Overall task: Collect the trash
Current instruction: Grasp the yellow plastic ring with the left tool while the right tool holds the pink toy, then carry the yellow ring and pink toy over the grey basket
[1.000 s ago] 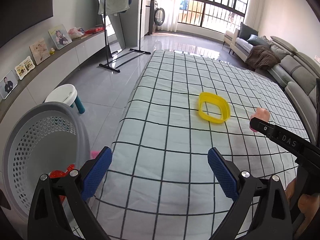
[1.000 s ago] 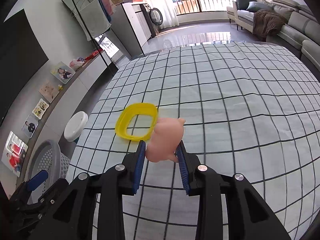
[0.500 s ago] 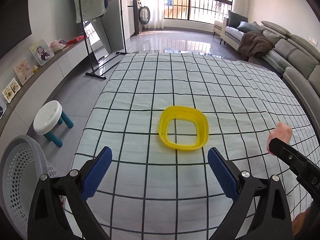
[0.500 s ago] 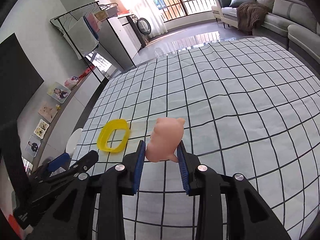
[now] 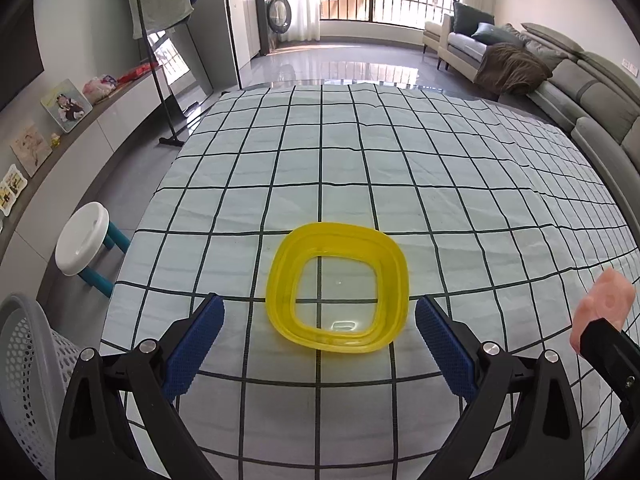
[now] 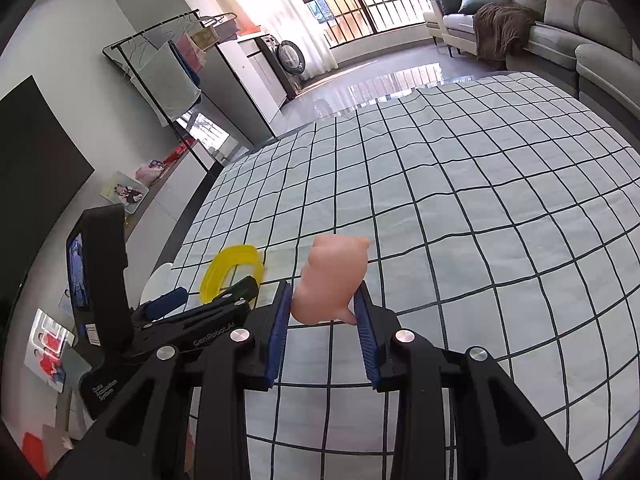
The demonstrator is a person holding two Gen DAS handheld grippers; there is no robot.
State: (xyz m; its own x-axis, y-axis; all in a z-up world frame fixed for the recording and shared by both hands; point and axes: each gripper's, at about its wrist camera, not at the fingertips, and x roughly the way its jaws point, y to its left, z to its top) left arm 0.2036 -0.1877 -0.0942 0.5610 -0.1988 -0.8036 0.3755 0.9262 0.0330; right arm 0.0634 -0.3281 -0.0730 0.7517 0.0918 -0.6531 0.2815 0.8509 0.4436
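The right gripper [image 6: 322,312] is clenched on a pink toy pig [image 6: 332,280], lifted above the checked table [image 5: 400,168]. The left gripper [image 5: 318,340] hangs released, its jaws either side of the yellow container [image 5: 338,292] lying on the table. Neither is in the basket [image 5: 24,360] yet.

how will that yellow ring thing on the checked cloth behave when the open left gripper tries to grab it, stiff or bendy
The yellow ring looks like thin translucent plastic with a hollow middle, so probably light and somewhat springy if squeezed across its width. It lies flat on the checked cloth, so it seems unlikely to roll. Its glossy rim may slip between the left gripper pads.
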